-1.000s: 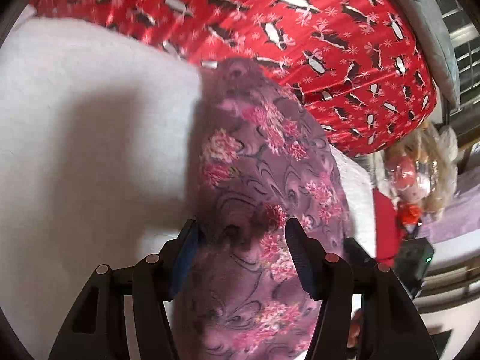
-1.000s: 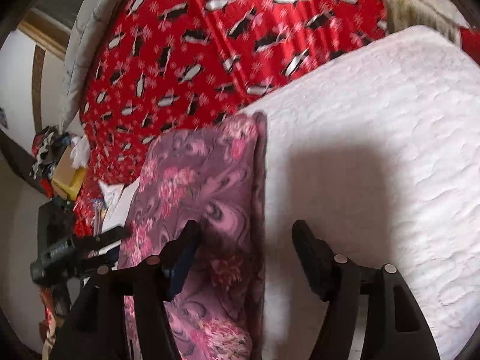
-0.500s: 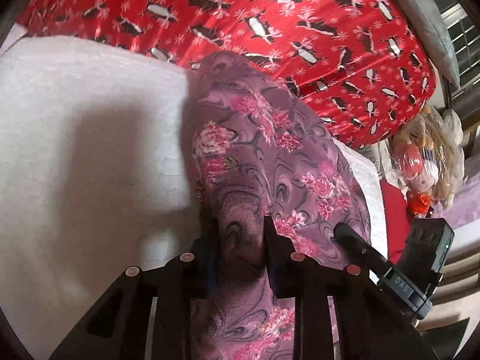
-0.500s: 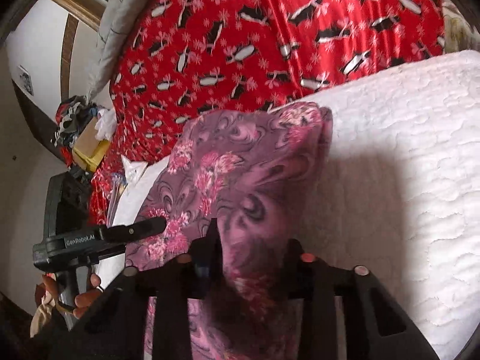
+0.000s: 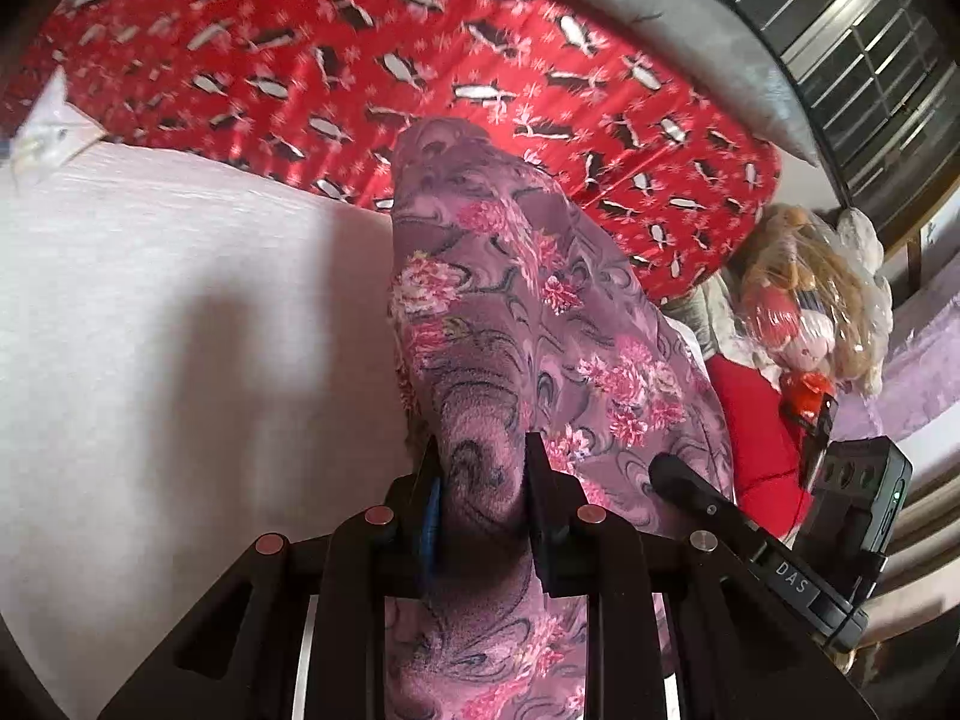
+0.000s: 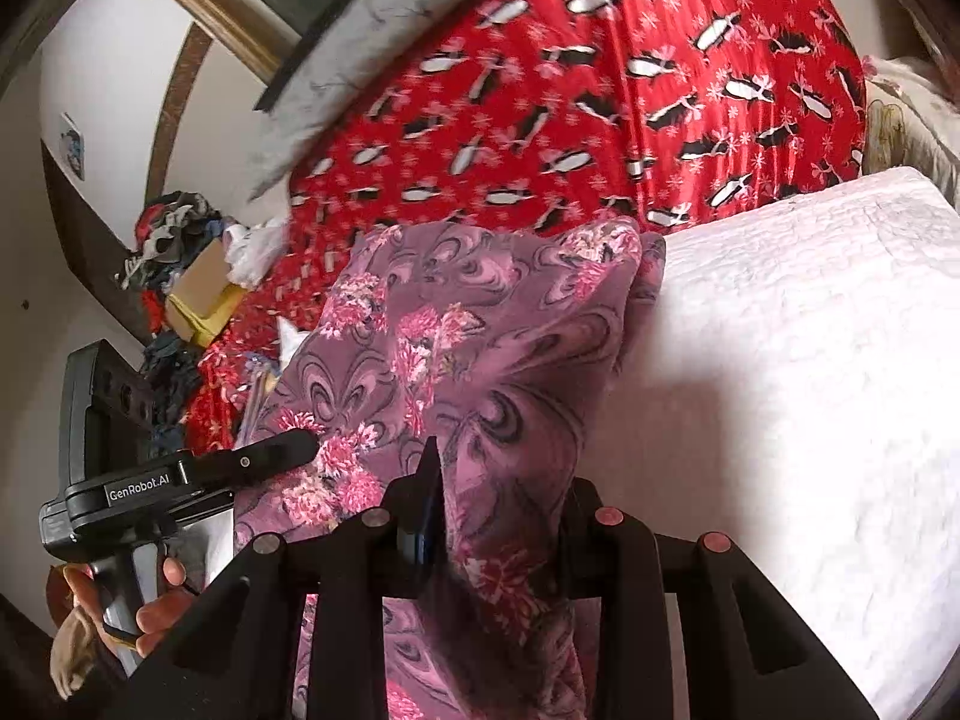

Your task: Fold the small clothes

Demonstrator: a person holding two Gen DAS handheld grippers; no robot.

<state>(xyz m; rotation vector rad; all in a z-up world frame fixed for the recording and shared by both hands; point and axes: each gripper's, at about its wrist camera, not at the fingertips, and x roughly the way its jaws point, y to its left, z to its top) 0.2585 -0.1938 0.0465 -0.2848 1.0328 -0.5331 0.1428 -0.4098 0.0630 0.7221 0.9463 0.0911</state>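
Observation:
A purple floral garment (image 5: pixel 528 312) lies lengthwise on the white quilted bed (image 5: pixel 180 312), its far end reaching the red penguin blanket. My left gripper (image 5: pixel 483 474) is shut on the garment's near edge, the cloth bunched between its fingers. My right gripper (image 6: pixel 498 480) is shut on the same garment (image 6: pixel 456 336) at its near edge, and the cloth rises in a fold toward it. Each gripper shows in the other's view: the right one in the left wrist view (image 5: pixel 774 546), the left one in the right wrist view (image 6: pixel 198 474).
A red blanket with penguins (image 5: pixel 420 72) covers the far side of the bed. A grey pillow (image 5: pixel 708 18) lies beyond it. Plush toys in plastic (image 5: pixel 810 300) sit to the right. A cardboard box and piled clothes (image 6: pixel 192 276) are at the left of the right wrist view.
Both grippers were open over the garment a second ago. They have closed on its near edge and lifted it, so the cloth now rises off the bed.

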